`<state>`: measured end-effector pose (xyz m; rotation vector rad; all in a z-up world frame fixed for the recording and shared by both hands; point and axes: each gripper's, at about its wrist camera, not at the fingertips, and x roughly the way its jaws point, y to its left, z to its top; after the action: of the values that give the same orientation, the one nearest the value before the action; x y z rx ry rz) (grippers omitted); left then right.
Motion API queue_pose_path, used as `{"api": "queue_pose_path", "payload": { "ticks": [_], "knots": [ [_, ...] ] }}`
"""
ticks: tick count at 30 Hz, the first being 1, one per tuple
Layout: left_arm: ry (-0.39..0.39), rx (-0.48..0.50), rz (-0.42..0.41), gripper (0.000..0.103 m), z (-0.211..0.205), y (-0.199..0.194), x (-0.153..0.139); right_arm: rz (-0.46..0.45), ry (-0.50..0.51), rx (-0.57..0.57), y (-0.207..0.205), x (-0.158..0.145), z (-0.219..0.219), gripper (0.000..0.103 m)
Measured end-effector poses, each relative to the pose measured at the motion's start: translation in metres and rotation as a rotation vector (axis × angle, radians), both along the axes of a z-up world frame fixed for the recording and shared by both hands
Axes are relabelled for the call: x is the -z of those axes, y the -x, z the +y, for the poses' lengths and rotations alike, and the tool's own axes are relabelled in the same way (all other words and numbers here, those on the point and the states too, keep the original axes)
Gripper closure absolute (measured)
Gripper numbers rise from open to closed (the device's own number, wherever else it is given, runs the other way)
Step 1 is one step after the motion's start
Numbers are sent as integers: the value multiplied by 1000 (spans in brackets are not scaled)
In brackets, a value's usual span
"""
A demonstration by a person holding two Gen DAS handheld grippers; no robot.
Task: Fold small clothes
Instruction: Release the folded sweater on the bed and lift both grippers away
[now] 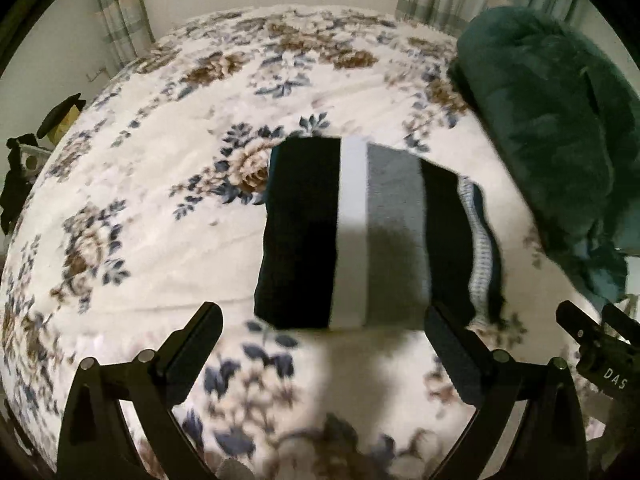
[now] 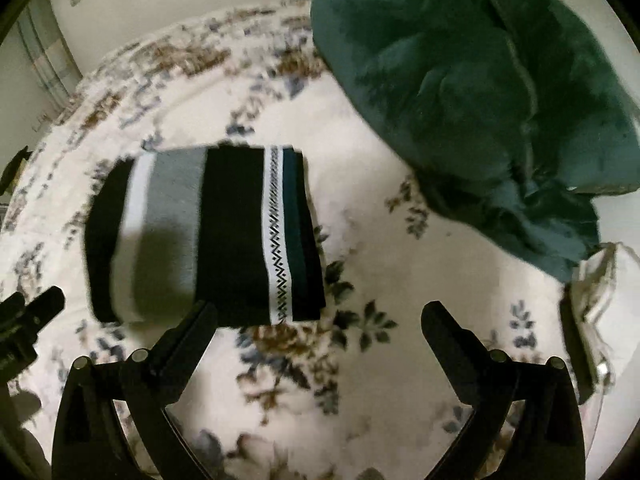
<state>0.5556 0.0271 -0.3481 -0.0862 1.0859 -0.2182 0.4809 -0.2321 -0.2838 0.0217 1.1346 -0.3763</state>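
The left tongs (image 1: 324, 344) are seen spread wide with nothing between the jaws, poised above the floral bedspread (image 1: 132, 208) just short of the near edge of the folded striped garment (image 1: 360, 232). The garment lies flat near the middle of the bed as a neat rectangle of black, white and grey bands, with a patterned trim along its right side. The fold on this piece is judged finished, and the step in hand appears to be the release and draw-back from it. Next, either this piece would have to be set aside or another small garment fetched; no unfolded one can be made out, though blur may hide detail. To the left of the garment a broad stretch of open bedspread is offered for moving. The right tongs (image 2: 320, 328) are likewise held wide and empty, above the bedspread beside the garment's right corner. Further right, room is cut off by the bulky teal plush blanket (image 2: 480, 100), heaped near the garment's far right edge but apart from it.
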Motion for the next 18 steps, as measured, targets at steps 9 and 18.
{"api": "queue_pose_path", "payload": {
  "ticks": [9, 18],
  "knots": [
    [-14, -45, -100, 0, 14, 90, -120, -132, 62, -37, 92, -150, 48, 0],
    [-11, -67, -198, 0, 39, 187, -230, -264, 100, -65, 198, -299, 84, 0]
  ]
}}
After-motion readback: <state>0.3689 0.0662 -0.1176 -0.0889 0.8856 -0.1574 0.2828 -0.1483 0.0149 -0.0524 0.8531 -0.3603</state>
